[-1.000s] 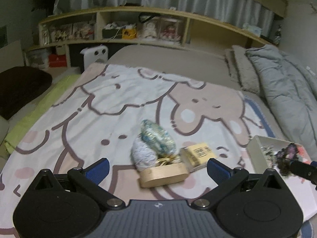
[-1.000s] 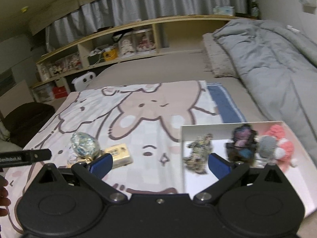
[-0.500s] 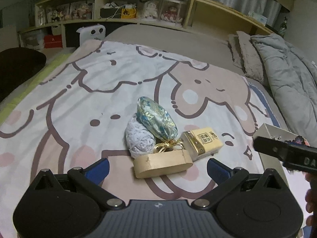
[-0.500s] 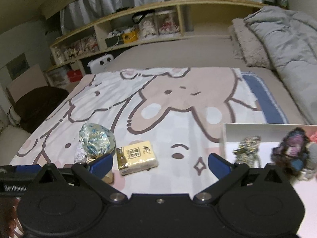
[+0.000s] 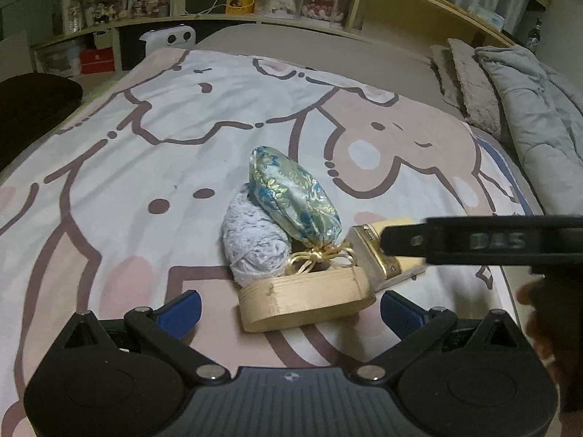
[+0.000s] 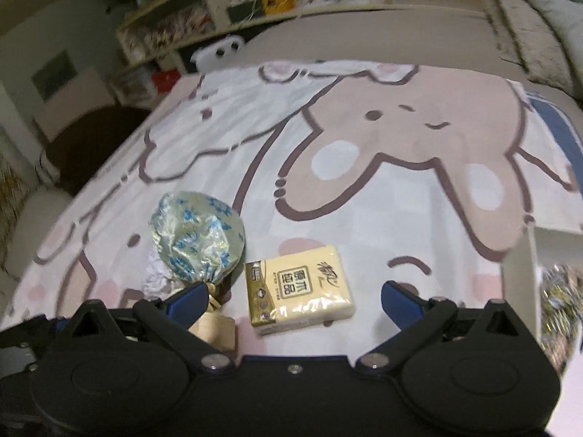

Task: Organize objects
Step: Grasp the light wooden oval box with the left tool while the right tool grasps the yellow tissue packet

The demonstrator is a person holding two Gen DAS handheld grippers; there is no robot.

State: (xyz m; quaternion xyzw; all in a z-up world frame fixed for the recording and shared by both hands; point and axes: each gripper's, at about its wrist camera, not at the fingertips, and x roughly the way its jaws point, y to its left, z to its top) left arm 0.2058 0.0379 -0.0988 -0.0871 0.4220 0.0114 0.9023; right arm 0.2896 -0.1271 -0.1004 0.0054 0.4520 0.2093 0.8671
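Note:
A small pile lies on the cartoon blanket (image 5: 145,167): a blue-gold brocade pouch (image 5: 295,200), a white fluffy ball (image 5: 255,247), an oval wooden box (image 5: 306,300) and a yellow tissue pack (image 6: 297,286). My left gripper (image 5: 288,311) is open, its fingers either side of the wooden box. My right gripper (image 6: 293,298) is open, just in front of the tissue pack, which sits between its fingers. The right gripper's body crosses the left wrist view (image 5: 473,242) over the tissue pack (image 5: 371,251). The pouch (image 6: 196,233) also shows in the right wrist view.
A white box (image 6: 546,255) holding several small trinkets sits at the right edge of the blanket. A grey quilt (image 5: 539,109) and pillows (image 5: 470,87) lie far right. Wooden shelves (image 5: 255,3) run behind the bed. A dark cushion (image 5: 32,98) is at left.
Both grippers have moved closer to the pile. The right gripper swung left from the white box to the tissue pack and now crosses the left wrist view.

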